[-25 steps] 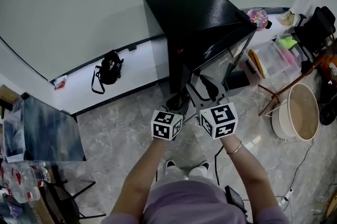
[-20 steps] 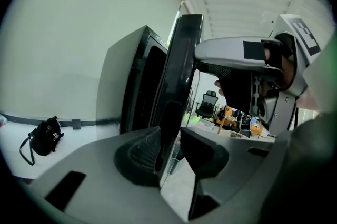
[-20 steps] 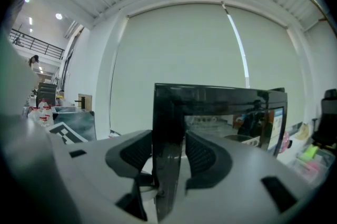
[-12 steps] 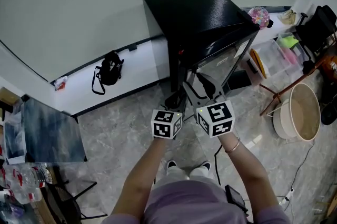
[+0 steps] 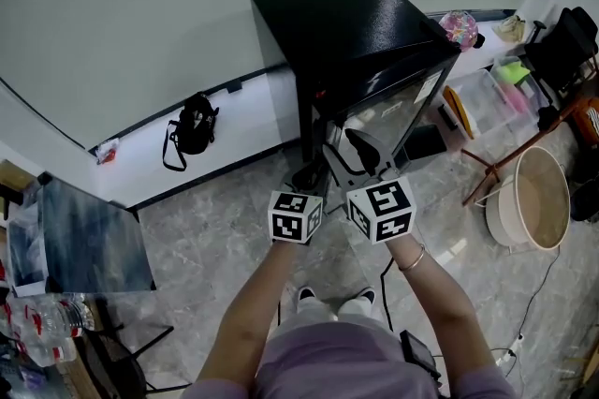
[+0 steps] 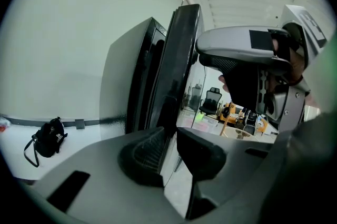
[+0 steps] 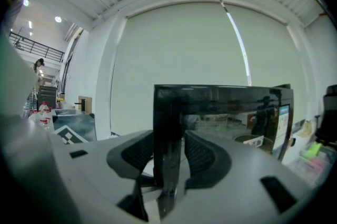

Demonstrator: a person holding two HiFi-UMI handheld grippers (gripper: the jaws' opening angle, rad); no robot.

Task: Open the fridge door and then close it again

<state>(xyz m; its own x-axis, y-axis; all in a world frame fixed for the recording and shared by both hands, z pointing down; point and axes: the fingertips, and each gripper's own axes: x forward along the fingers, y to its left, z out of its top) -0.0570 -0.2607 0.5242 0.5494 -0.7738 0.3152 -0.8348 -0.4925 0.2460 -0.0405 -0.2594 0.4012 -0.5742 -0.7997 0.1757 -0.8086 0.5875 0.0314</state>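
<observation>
A black fridge (image 5: pixel 346 13) stands against the wall, and its glass door (image 5: pixel 393 102) faces me, slightly ajar at its left edge. Both grippers are at that edge. In the right gripper view the dark door frame (image 7: pixel 168 112) stands upright between the pads of my right gripper (image 7: pixel 168 157) (image 5: pixel 354 154). Both pads lie against the frame while the jaws are closing. My left gripper (image 6: pixel 167 146) (image 5: pixel 314 174) sits lower left of it with its jaws closing. The door edge (image 6: pixel 179 60) lines up with their narrow gap, and I see no pad pressing on it.
A black bag (image 5: pixel 192 121) lies by the wall at the left. Clear plastic boxes (image 5: pixel 487 97) and a round basin (image 5: pixel 538 196) stand to the right of the fridge. A table with a dark sheet (image 5: pixel 89 238) and bottles (image 5: pixel 42 317) is at my left.
My left gripper has edged toward the door edge. The right gripper has barely moved.
</observation>
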